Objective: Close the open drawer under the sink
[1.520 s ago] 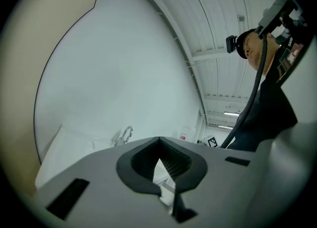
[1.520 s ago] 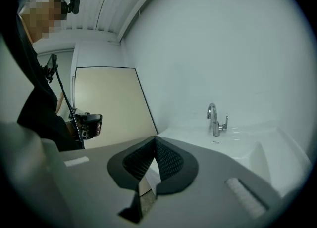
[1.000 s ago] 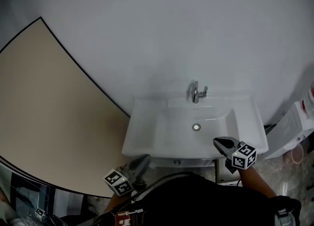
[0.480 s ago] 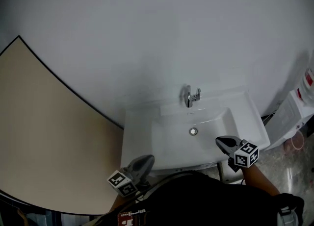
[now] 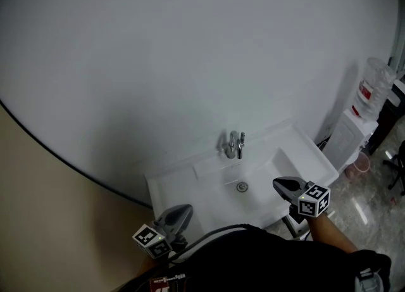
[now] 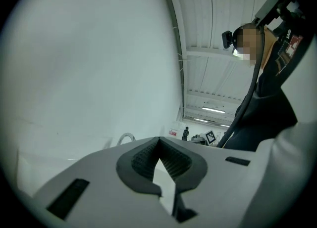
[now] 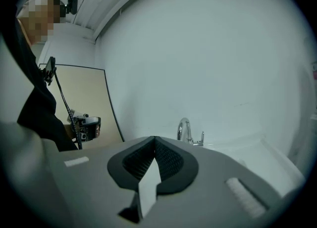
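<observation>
We hold our left gripper [image 5: 185,210] and right gripper [image 5: 278,185] by the near edge of the white sink [image 5: 190,186]. Both pairs of fingers are pressed together, holding nothing. The drawer underneath is hidden from us.

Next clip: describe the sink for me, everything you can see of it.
The sink is a white, glossy, rectangular basin, ceramic by the look, its back edge against the plain white wall. A chrome faucet stands midway along its rear ledge; a round metal drain sits in the otherwise empty bowl, with flat ledges either side. In the head view the right gripper overlaps its front right corner; contact cannot be told. What is under it is hidden.
</observation>
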The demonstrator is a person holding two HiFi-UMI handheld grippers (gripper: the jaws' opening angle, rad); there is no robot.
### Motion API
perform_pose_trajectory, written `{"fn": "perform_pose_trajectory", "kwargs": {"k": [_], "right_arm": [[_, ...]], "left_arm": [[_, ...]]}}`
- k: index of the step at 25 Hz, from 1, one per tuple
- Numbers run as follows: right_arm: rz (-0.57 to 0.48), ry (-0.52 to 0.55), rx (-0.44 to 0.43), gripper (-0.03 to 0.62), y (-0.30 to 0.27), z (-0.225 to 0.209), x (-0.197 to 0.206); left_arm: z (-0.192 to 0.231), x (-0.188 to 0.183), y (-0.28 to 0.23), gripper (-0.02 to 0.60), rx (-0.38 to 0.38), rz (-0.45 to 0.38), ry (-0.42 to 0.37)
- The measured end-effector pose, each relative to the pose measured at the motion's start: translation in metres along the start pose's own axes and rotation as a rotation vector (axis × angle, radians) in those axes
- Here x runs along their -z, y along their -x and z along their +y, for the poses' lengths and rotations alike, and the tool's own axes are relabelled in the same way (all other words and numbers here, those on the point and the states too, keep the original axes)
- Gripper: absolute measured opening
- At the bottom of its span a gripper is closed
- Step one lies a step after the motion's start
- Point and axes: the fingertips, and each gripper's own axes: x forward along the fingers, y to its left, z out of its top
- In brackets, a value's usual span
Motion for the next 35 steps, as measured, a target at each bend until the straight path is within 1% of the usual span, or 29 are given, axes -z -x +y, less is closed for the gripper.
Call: {"fn": "perform_pose_trajectory", "kwargs": {"k": [3,5,8,11,14,17,20,23,26,29,31,35], "right_arm": [[0.011,0.013,0.054,0.002,-0.002,0.008,-0.004],[0.011,-0.004,0.101,0.001,0.006,0.008,-0.003],[0.006,-0.042,0.184,0.002,0.029,0.001,0.010],[-0.004,-0.072,0.271,0.002,0.058,-0.010,0.023],[-0.035,-0.078,0.314,0.002,0.083,-0.017,0.029],[-0.051,-0.073,0.332,0.002,0.110,-0.027,0.036],[-0.042,-0.055,0.336,0.002,0.140,-0.045,0.040],[-0.045,-0.021,0.341,0.002,0.176,-0.062,0.031],[-0.072,0.011,0.370,0.002,0.217,-0.079,0.018],[-0.088,0.010,0.408,0.002,0.256,-0.097,0.017],[-0.100,-0.006,0.433,0.002,0.277,-0.105,0.023],[-0.133,-0.023,0.463,0.002,0.305,-0.114,0.034]], "left_arm": [[0.012,-0.007,-0.010,-0.003,0.083,0.010,0.049],[0.018,-0.001,-0.019,-0.003,0.128,0.041,0.072],[0.016,0.009,-0.039,-0.003,0.194,0.072,0.076],[0.001,0.018,-0.060,-0.003,0.270,0.096,0.080],[-0.014,0.022,-0.079,-0.003,0.322,0.125,0.053],[-0.032,0.023,-0.095,-0.003,0.336,0.112,0.027],[-0.051,0.028,-0.111,-0.003,0.318,0.077,0.020],[-0.074,0.031,-0.131,-0.003,0.304,0.053,0.023],[-0.103,0.031,-0.156,-0.003,0.323,0.038,0.004],[-0.129,0.031,-0.184,-0.003,0.342,0.022,-0.005],[-0.142,0.035,-0.198,-0.003,0.349,0.026,0.003],[-0.161,0.047,-0.223,-0.003,0.361,0.075,0.002]]}}
